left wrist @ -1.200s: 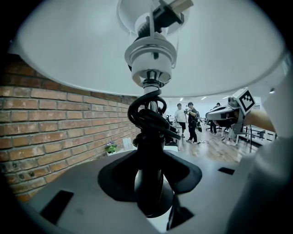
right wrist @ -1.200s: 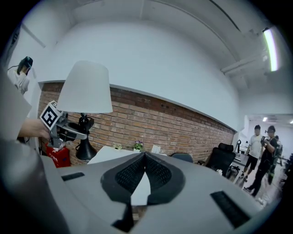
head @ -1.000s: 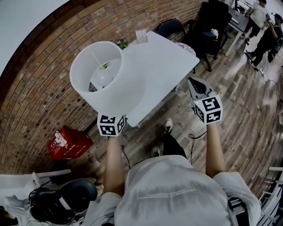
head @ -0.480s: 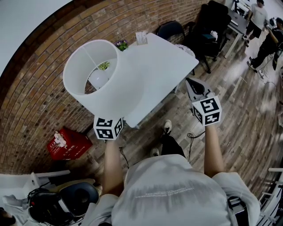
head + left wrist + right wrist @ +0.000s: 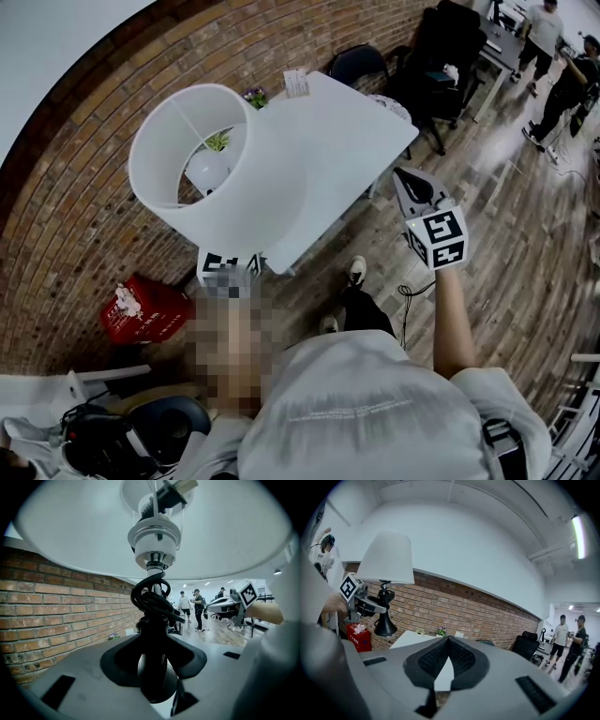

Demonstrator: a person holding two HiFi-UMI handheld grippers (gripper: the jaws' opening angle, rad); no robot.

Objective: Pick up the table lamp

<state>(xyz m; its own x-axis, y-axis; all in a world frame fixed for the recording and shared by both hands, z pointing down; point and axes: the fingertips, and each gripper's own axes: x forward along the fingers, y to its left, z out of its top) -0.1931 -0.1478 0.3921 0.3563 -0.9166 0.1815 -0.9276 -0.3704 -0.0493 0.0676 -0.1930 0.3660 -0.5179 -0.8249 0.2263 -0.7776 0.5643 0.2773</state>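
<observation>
Brick wall [image 5: 84, 187] backs the white desk [image 5: 356, 122] in the head view, where the lamp [image 5: 239, 178] rides higher and further left than a second ago, clear of the desk. Left gripper view: the left hand-held gripper [image 5: 154, 663] clamps its black stem [image 5: 152, 620]. Right gripper view: the right hand-held gripper [image 5: 443, 665] is closed and empty. The pick-up looks done.

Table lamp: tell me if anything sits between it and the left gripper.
Nothing does. The left gripper is shut on the table lamp, its fingers clamping the black stem just below the coiled cord. The lamp is held in the air beside the white table.
</observation>
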